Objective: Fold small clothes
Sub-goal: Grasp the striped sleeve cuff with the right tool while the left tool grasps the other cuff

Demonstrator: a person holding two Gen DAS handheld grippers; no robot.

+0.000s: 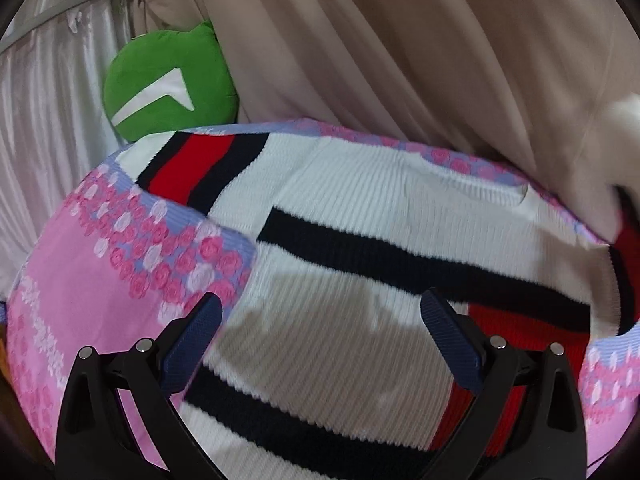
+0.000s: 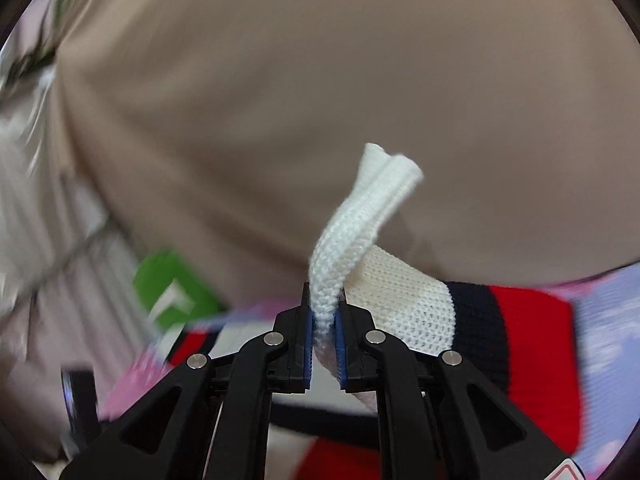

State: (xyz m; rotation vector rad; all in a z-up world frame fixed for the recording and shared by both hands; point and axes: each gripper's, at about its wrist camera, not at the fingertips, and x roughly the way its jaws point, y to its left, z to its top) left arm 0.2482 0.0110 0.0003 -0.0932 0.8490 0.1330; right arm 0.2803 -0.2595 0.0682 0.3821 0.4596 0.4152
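A small white knit sweater (image 1: pixel 360 184) with navy and red stripes lies spread on a pink floral bedspread (image 1: pixel 80 288). My left gripper (image 1: pixel 320 308) is open and empty, hovering just above the sweater's lower body, its blue pads (image 1: pixel 192 340) wide apart. My right gripper (image 2: pixel 323 316) is shut on a white ribbed edge of the sweater (image 2: pixel 352 232) and holds it lifted. A striped sleeve (image 2: pixel 500 320) hangs to its right. The lifted part shows blurred at the far right of the left wrist view (image 1: pixel 616 128).
A green cushion (image 1: pixel 168 80) with a white mark sits at the bed's far left; it also shows in the right wrist view (image 2: pixel 172 288). Beige curtains (image 1: pixel 400 40) hang behind the bed. A shiny white drape (image 1: pixel 48 120) is on the left.
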